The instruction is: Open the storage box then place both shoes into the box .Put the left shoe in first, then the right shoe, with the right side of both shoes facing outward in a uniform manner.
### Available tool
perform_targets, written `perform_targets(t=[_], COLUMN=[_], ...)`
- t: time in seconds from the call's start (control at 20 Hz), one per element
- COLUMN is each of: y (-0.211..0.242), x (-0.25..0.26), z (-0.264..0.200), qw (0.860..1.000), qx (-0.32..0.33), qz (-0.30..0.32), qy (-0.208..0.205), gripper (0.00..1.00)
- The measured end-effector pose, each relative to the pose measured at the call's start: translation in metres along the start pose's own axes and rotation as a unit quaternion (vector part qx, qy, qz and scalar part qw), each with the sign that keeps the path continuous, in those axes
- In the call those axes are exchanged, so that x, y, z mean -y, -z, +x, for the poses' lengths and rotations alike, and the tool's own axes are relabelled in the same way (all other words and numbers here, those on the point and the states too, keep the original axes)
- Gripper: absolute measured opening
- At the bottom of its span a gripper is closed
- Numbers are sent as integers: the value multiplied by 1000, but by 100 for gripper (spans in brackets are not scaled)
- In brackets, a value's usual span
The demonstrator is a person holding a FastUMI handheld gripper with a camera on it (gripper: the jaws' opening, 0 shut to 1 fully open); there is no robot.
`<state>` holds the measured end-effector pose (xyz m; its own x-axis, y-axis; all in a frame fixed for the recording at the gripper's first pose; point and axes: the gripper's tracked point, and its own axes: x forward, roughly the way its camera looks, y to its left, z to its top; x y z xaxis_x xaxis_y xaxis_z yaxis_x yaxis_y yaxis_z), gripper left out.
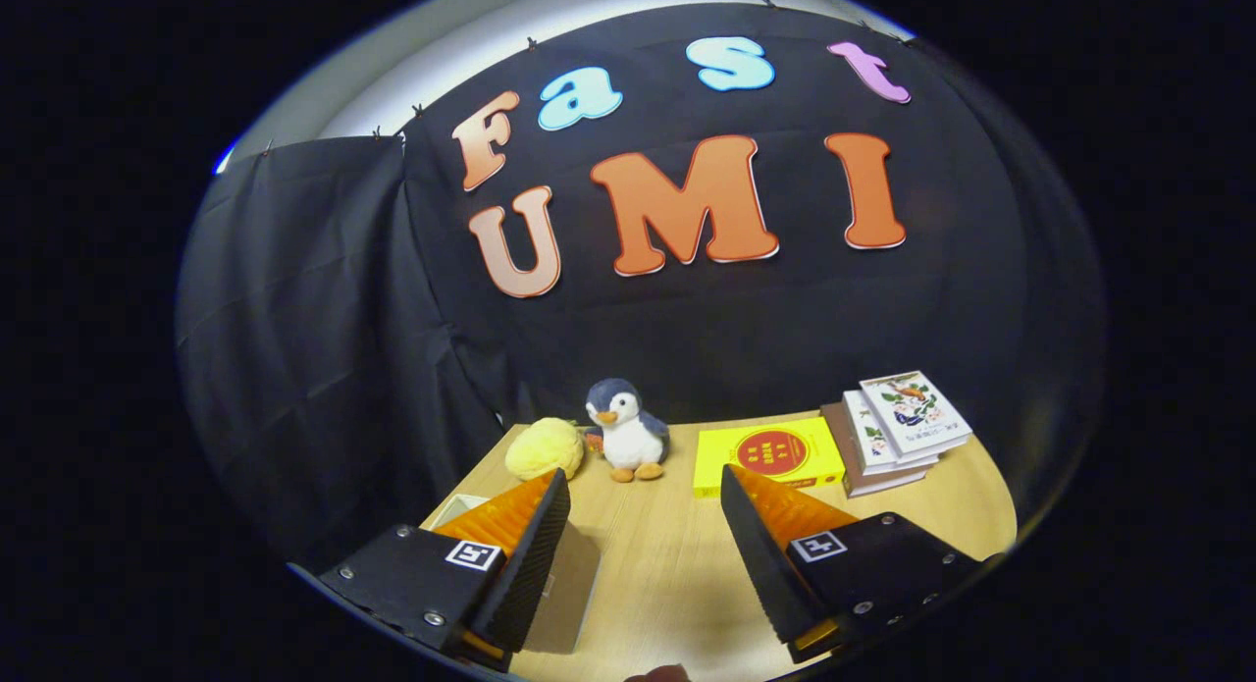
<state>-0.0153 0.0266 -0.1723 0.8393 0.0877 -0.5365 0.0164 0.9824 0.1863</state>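
Note:
My gripper (pixel 643 486) hangs above the wooden table (pixel 667 564), its fingers wide apart with nothing between them. Under and behind the left finger (pixel 535 535) lies a tan cardboard box (pixel 569 589), mostly hidden by that finger; a pale edge of it shows just left of the fingertip. I cannot tell if the box is open or closed. No shoe can be made out among the things on the table.
At the back of the table sit a yellow plush ball (pixel 545 447), a penguin plush toy (pixel 625 429), a flat yellow book (pixel 767 453) and a stack of books (pixel 898 429). Black cloth walls close in the back and left.

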Motion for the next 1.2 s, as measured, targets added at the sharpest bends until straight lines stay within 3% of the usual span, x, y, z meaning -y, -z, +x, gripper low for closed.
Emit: perform_targets(t=[0.45, 0.8, 1.2], y=[-40, -42, -75], x=[52, 69, 62], z=[-19, -27, -53], qw=[993, 991, 971], qx=[92, 108, 215], qz=[-57, -49, -90], qy=[49, 57, 54], gripper=[98, 98, 98])
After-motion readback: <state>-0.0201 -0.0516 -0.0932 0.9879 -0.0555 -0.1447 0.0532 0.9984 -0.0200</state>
